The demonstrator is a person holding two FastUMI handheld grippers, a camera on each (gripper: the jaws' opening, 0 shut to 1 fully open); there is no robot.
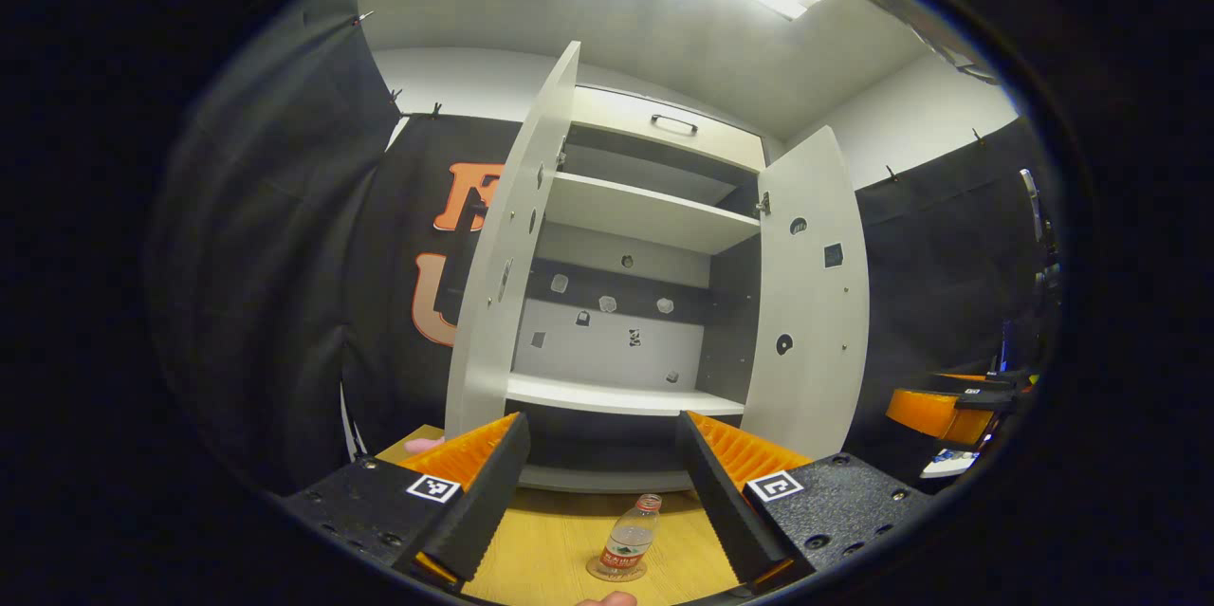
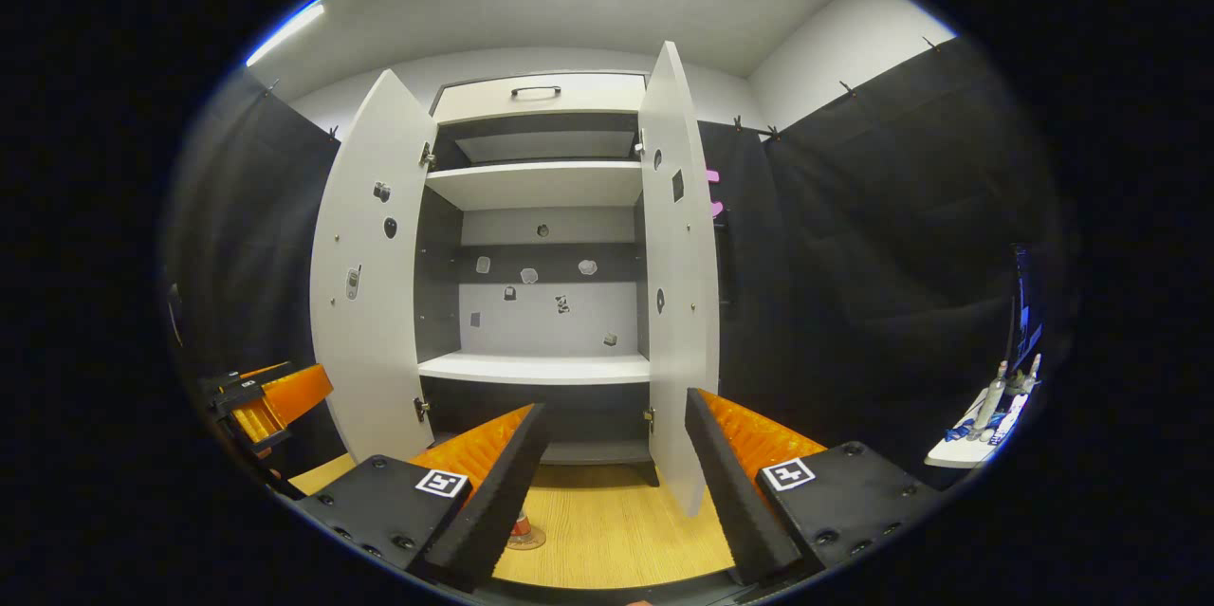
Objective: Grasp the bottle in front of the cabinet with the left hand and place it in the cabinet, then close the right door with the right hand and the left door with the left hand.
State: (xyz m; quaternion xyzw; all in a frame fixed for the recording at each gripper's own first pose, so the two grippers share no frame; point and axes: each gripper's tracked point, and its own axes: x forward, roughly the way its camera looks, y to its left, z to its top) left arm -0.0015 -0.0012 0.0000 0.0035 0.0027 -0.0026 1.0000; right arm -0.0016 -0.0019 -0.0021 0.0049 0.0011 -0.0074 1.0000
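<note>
Left gripper (image 1: 603, 492) is seen w/ its two fingers spread wide, nothing held between them. A small clear bottle (image 1: 631, 538) w/ a red cap and a red-and-white label is seen upright on the wooden table (image 1: 550, 549), between the two fingers and nearer the camera than their tips, touching neither. Label text is too small to be read. The bottle is stood on a round coaster-like disc.

Ahead of the left gripper, a white cabinet (image 1: 626, 208) is shown w/ both doors swung open: left door (image 1: 507, 255) and right door (image 1: 806, 303). Pale shelves and small stickers on the back panel are visible; no writing on them can be made out. A drawer w/ a dark handle is set at the top.

Right gripper (image 2: 615, 483) is likewise shown wide open and empty, pointed at the same cabinet; the edge of the right door hangs just above the gap between its fingers. The bottle's base is glimpsed beside the inner edge of its left finger, mostly hidden.

Square black-and-white marker tags are fixed on each gripper's fingers. In the right gripper view the other gripper is seen far left.
</note>
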